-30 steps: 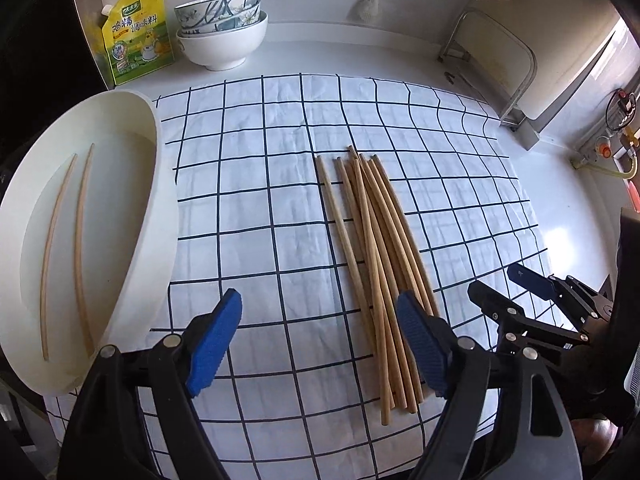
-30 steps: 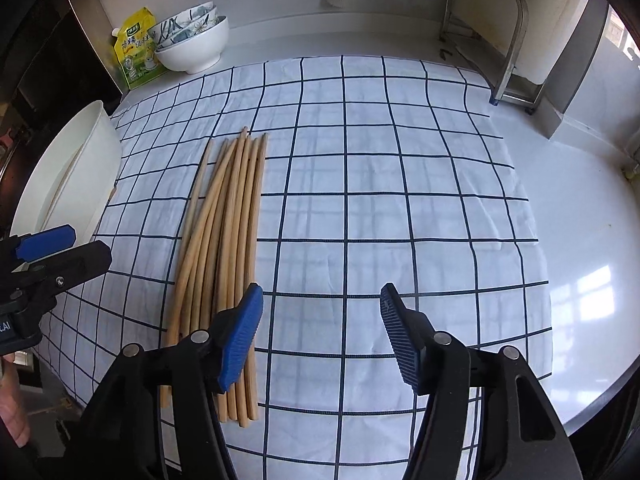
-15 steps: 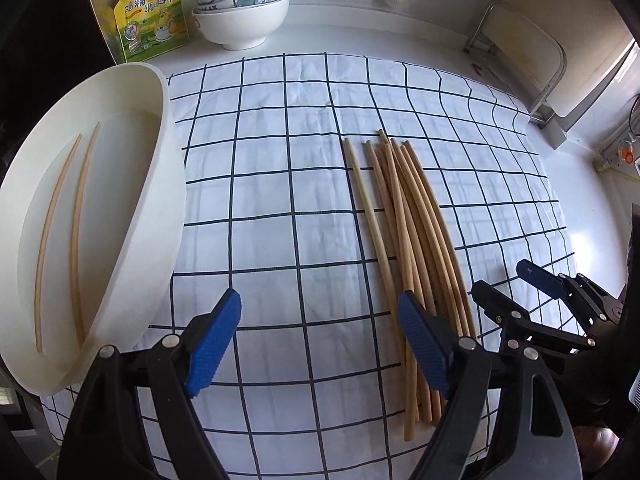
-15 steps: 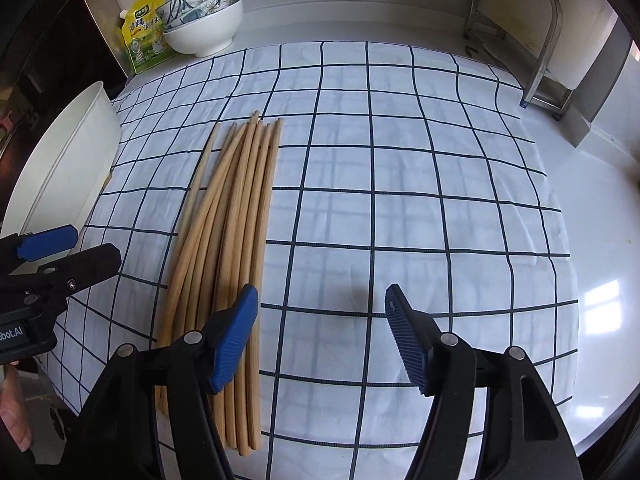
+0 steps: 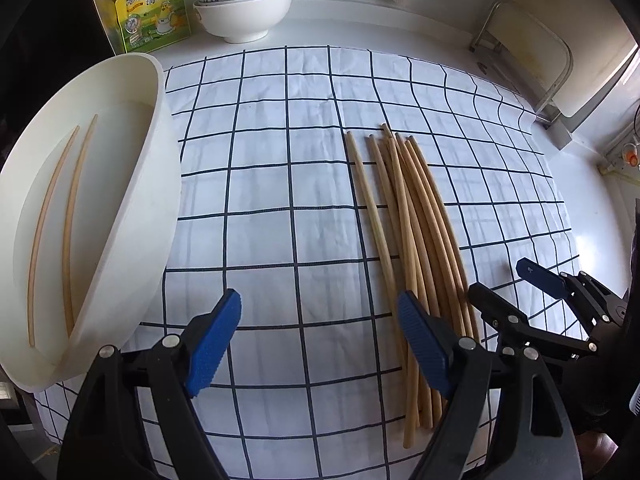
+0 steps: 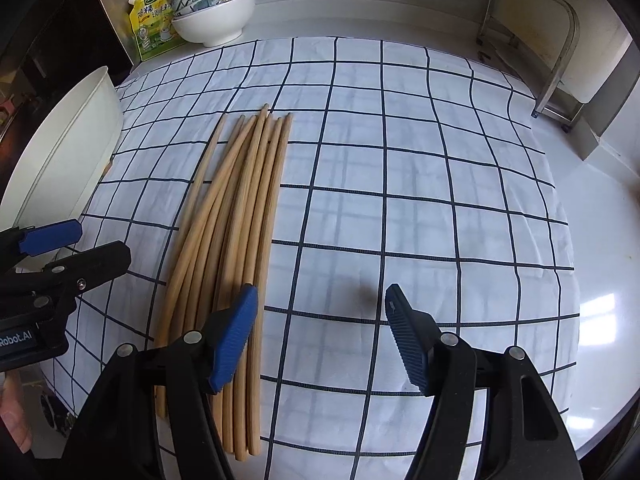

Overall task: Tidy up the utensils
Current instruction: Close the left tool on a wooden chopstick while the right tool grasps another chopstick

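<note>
Both grippers, left and right, hung released over the chopsticks; next, probably, pinching one for the tub.

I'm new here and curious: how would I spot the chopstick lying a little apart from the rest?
Find the checked cloth and the pile of chopsticks on it. The loner lies on the pile's side facing the white tub, its far end separated by a gap.

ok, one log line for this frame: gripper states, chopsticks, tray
left gripper open, empty | right gripper open, empty | chopstick bundle on checked cloth | two chopsticks in white tray
</note>
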{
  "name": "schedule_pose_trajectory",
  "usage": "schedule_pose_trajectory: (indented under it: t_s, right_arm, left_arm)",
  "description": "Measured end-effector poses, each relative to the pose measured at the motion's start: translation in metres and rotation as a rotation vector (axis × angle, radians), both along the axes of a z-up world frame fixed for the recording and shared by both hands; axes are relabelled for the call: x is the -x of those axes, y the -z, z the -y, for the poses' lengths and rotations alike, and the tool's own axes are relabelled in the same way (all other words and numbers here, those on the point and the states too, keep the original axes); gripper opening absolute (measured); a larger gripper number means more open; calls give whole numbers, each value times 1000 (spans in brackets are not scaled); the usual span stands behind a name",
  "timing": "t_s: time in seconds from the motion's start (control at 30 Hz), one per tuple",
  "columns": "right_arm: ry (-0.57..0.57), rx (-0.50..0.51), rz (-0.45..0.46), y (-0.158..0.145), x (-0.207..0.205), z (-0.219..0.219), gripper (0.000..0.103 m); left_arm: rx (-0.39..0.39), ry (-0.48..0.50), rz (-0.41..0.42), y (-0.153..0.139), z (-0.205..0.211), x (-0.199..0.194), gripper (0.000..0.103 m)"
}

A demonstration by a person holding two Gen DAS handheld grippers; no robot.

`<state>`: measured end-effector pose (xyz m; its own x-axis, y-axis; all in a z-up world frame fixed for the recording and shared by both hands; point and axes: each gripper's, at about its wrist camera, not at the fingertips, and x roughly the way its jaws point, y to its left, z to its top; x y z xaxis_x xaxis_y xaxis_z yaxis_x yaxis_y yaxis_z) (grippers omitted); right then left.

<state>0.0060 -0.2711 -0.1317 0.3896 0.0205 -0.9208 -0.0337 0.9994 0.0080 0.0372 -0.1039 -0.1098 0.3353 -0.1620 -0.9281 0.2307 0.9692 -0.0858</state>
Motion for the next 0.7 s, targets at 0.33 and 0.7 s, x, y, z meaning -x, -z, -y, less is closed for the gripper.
schedule_pose_trajectory:
  t_s: [0.33,0.7]
  right_arm:
    - [-19,12,-13,1,2,-3,63]
    - [26,21,-1,1,5,14,63]
  left_arm:
    - [-2,-8,-2,1,0,-1,79]
    - [0,-4,-14,9,5,-2,80]
